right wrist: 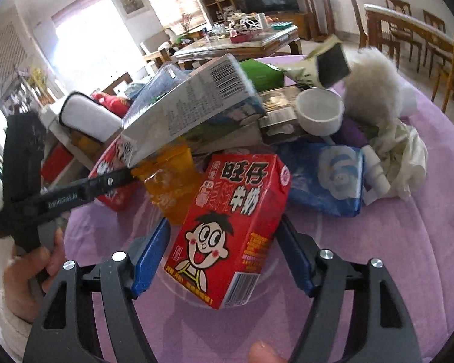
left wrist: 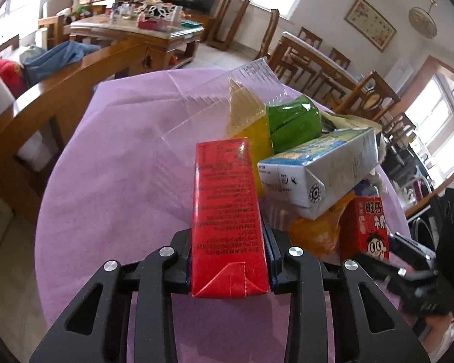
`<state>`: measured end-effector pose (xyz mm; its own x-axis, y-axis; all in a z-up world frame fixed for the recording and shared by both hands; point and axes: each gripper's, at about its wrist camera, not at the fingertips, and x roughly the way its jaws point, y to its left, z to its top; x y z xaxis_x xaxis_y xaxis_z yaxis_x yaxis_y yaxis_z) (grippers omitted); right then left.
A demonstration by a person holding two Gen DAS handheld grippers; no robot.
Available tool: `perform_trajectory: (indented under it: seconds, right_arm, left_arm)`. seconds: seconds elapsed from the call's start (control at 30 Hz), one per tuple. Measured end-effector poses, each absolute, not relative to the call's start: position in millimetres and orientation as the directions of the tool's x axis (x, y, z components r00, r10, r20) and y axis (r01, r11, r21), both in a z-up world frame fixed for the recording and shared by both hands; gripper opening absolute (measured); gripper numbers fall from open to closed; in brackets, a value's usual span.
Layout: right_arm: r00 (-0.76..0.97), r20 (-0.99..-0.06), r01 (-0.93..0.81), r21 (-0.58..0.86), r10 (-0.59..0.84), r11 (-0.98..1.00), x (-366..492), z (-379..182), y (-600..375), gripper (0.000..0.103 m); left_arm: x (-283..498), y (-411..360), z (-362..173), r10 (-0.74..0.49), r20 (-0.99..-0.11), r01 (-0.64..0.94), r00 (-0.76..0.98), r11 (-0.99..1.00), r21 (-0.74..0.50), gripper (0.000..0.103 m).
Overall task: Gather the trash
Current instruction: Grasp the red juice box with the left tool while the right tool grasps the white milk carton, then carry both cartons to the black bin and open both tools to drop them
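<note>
Trash heap on the purple tablecloth [left wrist: 112, 166]; landmark taken as the grey-and-blue carton [left wrist: 320, 166] lying tilted on top of the pile.

Below and left of that carton in the left wrist view: a red carton with small print [left wrist: 227, 220], standing on end at the heap's near edge. It sits squarely between the fingers of the left gripper [left wrist: 229, 260], both pads pressed flat against its side faces. Left gripper clenched on it.

Below and right of the grey-and-blue carton [right wrist: 181, 112] in the right wrist view: a red milk carton with a cartoon face [right wrist: 230, 230], leaning, near corner down on the cloth. It lies between the blue pads of the right gripper [right wrist: 224, 254]. Right pad at the carton's edge; left pad stands off with a visible gap. Jaws wide, not pressing.

Directly under the landmark carton: a crumpled orange wrapper [right wrist: 172, 178]. Behind it, a green package [left wrist: 293, 124] and a clear plastic tray [left wrist: 227, 96]. Right of it, a white cup [right wrist: 319, 110], a blue packet [right wrist: 327, 175], a fluffy grey-white ball [right wrist: 372, 81] and crumpled white plastic [right wrist: 402, 157].

A hand [right wrist: 30, 272] holds the left gripper's handle.
</note>
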<state>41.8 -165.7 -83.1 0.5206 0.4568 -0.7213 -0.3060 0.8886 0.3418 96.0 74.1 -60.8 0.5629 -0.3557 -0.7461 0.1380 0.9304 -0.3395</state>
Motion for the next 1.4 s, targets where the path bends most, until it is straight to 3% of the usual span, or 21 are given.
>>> perform_trajectory:
  seconds: [0.1, 0.2, 0.47, 0.53, 0.57, 0.6, 0.67, 0.8, 1.13, 1.4]
  right_arm:
    - [0.587, -0.684, -0.259, 0.347, 0.432, 0.901, 46.8, -63.9, -183.5, 0.087]
    - [0.613, -0.638, -0.268, 0.386, 0.466, 0.882, 61.6, -38.3, -188.6, 0.095]
    - [0.452, -0.691, -0.164, 0.557, 0.563, 0.815, 124.2, -47.6, -147.2, 0.095]
    - [0.436, -0.704, -0.088, 0.586, 0.56, 0.806, 132.9, -59.0, -143.2, 0.093]
    - [0.434, -0.706, -0.069, 0.594, 0.56, 0.802, 132.8, -61.8, -140.8, 0.085]
    - [0.437, -0.711, -0.052, 0.591, 0.55, 0.805, 134.0, -64.9, -141.5, 0.069]
    - [0.44, -0.707, -0.04, 0.601, 0.554, 0.798, 131.8, -72.8, -146.6, 0.053]
    - [0.464, -0.649, -0.056, 0.657, 0.602, 0.752, 113.5, -76.5, -164.7, 0.041]
    - [0.709, -0.442, -0.205, 0.616, 0.549, 0.761, 32.0, -11.1, -241.9, 0.04]
    - [0.898, -0.372, -0.04, 0.46, 0.233, 0.887, -52.9, 5.8, -370.3, 0.04]
  left_arm:
    - [96.5, 80.8, -62.2, -0.376, -0.737, 0.142, 0.562, 0.921, -0.362, 0.033]
    - [96.8, 78.7, -61.4, -0.376, -0.735, 0.142, 0.565, 0.921, -0.362, 0.033]
    - [90.7, 77.8, -60.8, -0.383, -0.724, 0.16, 0.574, 0.919, -0.36, 0.033]
    - [91.5, 76.0, -60.7, -0.393, -0.724, 0.173, 0.566, 0.916, -0.362, 0.033]
    - [91.8, 75.5, -61.0, -0.397, -0.724, 0.178, 0.565, 0.915, -0.363, 0.033]
    - [92.8, 74.6, -60.7, -0.402, -0.723, 0.185, 0.562, 0.913, -0.364, 0.033]
    - [94.0, 74.0, -60.7, -0.414, -0.72, 0.197, 0.557, 0.908, -0.369, 0.033]
    - [95.6, 78.0, -59.1, -0.439, -0.699, 0.217, 0.564, 0.896, -0.388, 0.033]
    - [66.9, 66.1, -30.9, -0.497, -0.599, 0.309, 0.628, 0.866, -0.394, 0.033]
    - [53.4, -43.6, 13.4, -0.68, -0.526, 0.558, 0.511, 0.728, -0.399, 0.033]
